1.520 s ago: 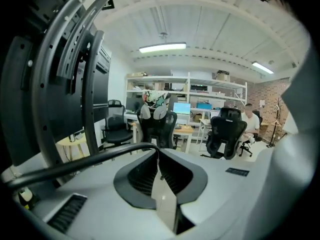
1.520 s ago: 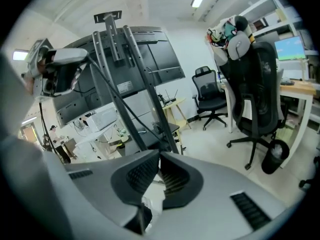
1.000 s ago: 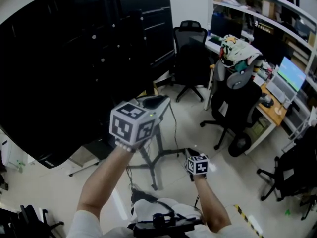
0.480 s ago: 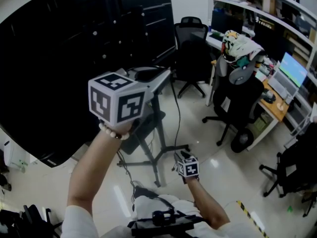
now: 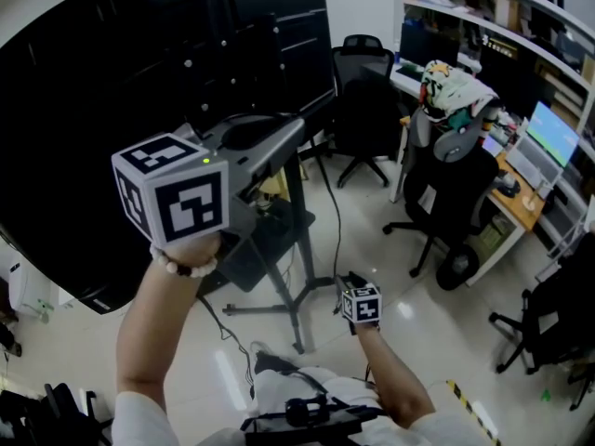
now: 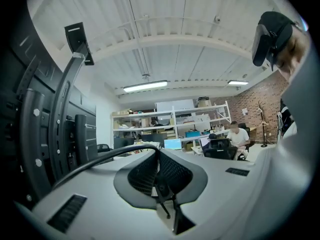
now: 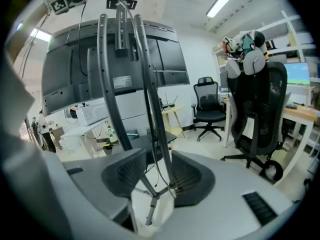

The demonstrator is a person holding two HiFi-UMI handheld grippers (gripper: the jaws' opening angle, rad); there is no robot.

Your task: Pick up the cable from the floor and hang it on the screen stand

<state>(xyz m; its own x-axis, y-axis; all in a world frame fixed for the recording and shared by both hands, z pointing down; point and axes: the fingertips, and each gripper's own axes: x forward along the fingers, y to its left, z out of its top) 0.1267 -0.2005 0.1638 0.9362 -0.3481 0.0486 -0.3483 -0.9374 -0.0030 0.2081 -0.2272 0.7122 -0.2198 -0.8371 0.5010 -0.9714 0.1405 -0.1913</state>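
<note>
Tool, left (image 6: 159,158): clenched on the cable (image 6: 95,163); you hold it raised beside the top of the screen stand (image 5: 296,249).
Tool, right (image 7: 158,176): jaws opening, pads clear of the cable, whose thin strand runs down between them. You hold this one low, near the floor (image 5: 367,221), by the stand's base.
Cable: black; hangs from the left tool down along the stand's post toward the right tool.
Office chair (image 5: 358,110): beyond the stand.
</note>
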